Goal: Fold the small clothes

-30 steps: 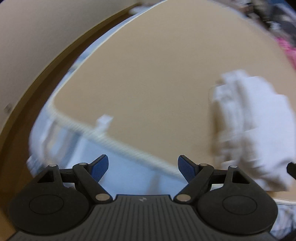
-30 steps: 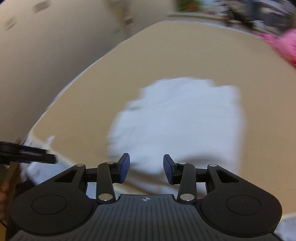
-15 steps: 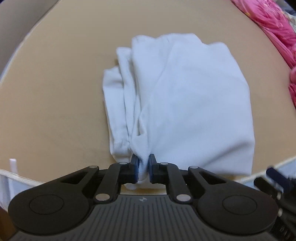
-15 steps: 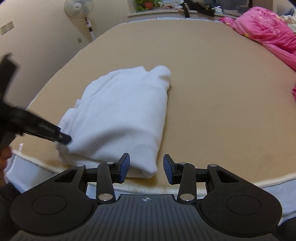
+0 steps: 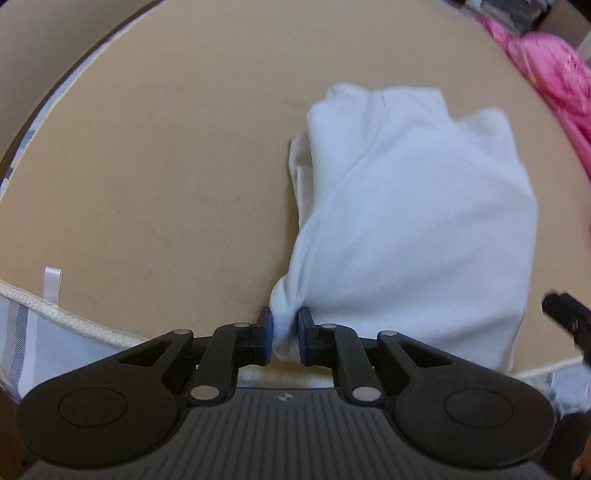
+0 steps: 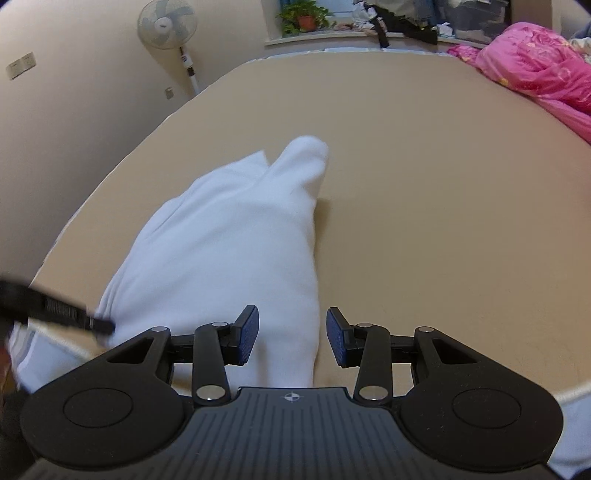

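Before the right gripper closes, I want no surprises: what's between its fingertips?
Only the white garment's near edge, beside the left pad; right wrist view.

The bed [image 6: 424,177] lies bare and open to the left of and beyond the folded white garment [image 5: 413,221], the only bulk near its front edge, while a pink quilt [image 6: 535,70] crowds the far right side and a standing fan [image 6: 168,26] stands off the far left corner.

Fan [image 6: 167,24] – potted plant [image 6: 304,16] – pink quilt [image 6: 535,62]
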The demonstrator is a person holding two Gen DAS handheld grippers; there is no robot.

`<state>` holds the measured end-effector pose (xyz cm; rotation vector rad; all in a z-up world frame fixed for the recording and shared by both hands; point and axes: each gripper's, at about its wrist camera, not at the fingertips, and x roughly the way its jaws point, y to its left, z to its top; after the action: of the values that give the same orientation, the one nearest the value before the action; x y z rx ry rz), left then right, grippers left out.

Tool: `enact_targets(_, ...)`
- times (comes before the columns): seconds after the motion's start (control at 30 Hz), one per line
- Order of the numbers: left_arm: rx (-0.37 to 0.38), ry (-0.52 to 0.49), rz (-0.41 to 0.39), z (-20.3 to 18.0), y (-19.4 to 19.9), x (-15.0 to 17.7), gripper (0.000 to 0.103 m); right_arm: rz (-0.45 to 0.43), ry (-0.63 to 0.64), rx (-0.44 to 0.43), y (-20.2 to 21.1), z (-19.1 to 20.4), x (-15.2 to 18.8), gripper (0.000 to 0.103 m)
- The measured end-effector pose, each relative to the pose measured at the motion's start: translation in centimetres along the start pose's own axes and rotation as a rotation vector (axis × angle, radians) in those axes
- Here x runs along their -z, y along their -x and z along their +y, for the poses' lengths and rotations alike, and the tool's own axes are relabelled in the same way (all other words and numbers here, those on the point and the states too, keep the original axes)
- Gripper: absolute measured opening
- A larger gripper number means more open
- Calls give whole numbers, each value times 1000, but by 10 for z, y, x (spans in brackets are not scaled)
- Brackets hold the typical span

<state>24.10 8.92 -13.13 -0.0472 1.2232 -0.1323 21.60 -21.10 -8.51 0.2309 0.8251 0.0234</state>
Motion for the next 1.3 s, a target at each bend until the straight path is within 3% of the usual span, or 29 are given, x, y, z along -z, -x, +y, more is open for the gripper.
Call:
enact_targets(0.03, 5, -2, -6, -1, 2, -1, 14, -21, -21, -7, -2, -3, -8, 42)
enact_targets(0.1, 2, -14, -9, -3, 3, -3, 16, -46, -38, -30, -10, -9, -29, 28)
enact_targets(0.13, -2, -21, -13, -2, 3, -3, 17, -47, -28, -44, -17, -10, -40, 12)
enact_targets(0.23, -12, -16, -24, -5, 2, 4, 25, -15, 23, -101, -46, -9, -72, 9)
enact_targets(0.33, -30, 2, -35, -7, -4, 7, 43, 59, 47, -133, -92, -7, -92, 9)
enact_targets(0.4, -30, 33, -32, -2, -6, 9, 63, 163, 63, 14, -136, -13, -91, 4)
enact_targets(0.43, -26, 46, -34, 1, -6, 9, 68, 203, 66, 106, -156, -17, -86, 0)
enact_targets(0.53, -36, 72, -45, 9, -1, 13, 76, 142, 13, 103, -156, -23, -87, 0)
enact_targets(0.6, -45, 94, -48, 14, 7, 19, 81, 75, -11, 50, -131, -24, -89, 7)
enact_targets(0.63, -46, 98, -60, 16, 13, 23, 82, 35, -1, 32, -113, -24, -86, 19)
enact_targets(0.67, -66, 97, -77, 15, 19, 27, 85, 0, 20, 19, -93, -22, -83, 38)
enact_targets(0.73, -133, 65, -122, 7, 30, 35, 86, -32, 66, -16, -62, -18, -73, 51)
enact_targets(0.8, -179, 32, -129, -4, 27, 38, 95, 32, 136, -51, -53, -8, -54, 49)
enact_targets(0.87, -232, 10, -51, -11, 7, 38, 99, 132, 236, 6, -67, 4, -25, 47)
enact_targets(0.93, -274, -29, 43, -15, -10, 46, 95, 140, 285, 53, -76, 8, 0, 48)
enact_targets(0.97, -290, -40, 74, -15, -13, 51, 84, 111, 296, 61, -70, 11, 7, 48)
enact_targets(1.1, -176, 7, 16, -3, 22, 81, 87, 140, 232, 5, -29, 3, 21, 49)
enact_targets(1.23, -134, 66, -54, 6, 49, 100, 88, 10, 335, -13, 14, 11, 46, 56)
enact_targets(1.3, -132, 80, -69, 8, 58, 102, 88, -9, 381, -25, 21, 18, 53, 56)
